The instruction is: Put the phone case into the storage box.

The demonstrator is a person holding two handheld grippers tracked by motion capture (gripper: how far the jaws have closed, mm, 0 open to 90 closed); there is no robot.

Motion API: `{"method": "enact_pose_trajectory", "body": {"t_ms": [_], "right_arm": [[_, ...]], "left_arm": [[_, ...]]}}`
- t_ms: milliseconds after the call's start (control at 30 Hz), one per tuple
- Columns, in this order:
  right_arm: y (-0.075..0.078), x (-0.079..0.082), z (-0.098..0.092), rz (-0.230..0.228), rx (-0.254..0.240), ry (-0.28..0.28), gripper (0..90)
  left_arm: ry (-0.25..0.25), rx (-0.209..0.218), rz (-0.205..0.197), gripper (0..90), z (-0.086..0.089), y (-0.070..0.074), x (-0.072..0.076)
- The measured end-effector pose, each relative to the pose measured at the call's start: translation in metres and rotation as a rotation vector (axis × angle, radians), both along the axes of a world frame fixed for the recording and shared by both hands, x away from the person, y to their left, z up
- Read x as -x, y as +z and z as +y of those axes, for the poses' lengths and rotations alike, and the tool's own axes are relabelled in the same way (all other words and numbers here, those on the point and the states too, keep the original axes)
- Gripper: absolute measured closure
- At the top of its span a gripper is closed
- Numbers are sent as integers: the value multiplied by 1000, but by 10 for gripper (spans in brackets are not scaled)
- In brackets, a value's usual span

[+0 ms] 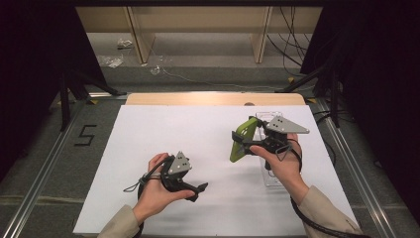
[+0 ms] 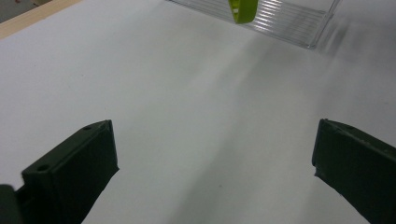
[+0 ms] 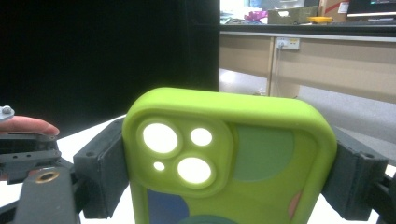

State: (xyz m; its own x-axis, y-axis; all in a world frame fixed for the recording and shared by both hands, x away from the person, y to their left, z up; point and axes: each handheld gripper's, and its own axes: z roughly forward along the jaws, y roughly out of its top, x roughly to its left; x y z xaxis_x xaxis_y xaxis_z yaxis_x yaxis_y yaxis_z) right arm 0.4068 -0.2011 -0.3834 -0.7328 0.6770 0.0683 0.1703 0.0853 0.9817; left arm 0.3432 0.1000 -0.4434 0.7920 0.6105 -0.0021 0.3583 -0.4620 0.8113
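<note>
A lime-green phone case (image 1: 243, 139) (image 3: 229, 158) with camera cut-outs is held upright above the white sheet, with my right gripper (image 1: 246, 143) (image 3: 229, 182) shut on its two sides. A clear ribbed plastic tray (image 1: 271, 173) (image 2: 289, 18) lies on the sheet under the right hand, and the case's lower end (image 2: 243, 9) hangs in front of it in the left gripper view. My left gripper (image 1: 198, 191) (image 2: 215, 168) stands open low over bare white sheet at the front left, with nothing between its jaws.
The white sheet (image 1: 188, 144) covers the table, with a wooden edge (image 1: 198, 98) at the back. A floor mark "5" (image 1: 85, 135) lies to the left. Tripod legs (image 1: 67, 94) and black curtains flank the table; cables (image 1: 292, 44) and shelving stand beyond.
</note>
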Motion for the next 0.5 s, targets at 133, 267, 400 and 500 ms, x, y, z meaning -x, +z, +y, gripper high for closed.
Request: {"method": "enact_pose_trajectory", "body": {"t_ms": [133, 267, 400, 500], "right_arm": [[3, -1, -4, -6, 1, -6, 165], [4, -2, -6, -8, -2, -8, 165], [6, -2, -8, -11, -7, -14, 165], [7, -3, -10, -11, -4, -20, 165]], "left_arm": [[1, 5, -1, 0, 6, -1, 1], [6, 11, -4, 0, 10, -1, 2], [11, 15, -3, 0, 13, -2, 3], [12, 15, -4, 0, 15, -2, 3]]}}
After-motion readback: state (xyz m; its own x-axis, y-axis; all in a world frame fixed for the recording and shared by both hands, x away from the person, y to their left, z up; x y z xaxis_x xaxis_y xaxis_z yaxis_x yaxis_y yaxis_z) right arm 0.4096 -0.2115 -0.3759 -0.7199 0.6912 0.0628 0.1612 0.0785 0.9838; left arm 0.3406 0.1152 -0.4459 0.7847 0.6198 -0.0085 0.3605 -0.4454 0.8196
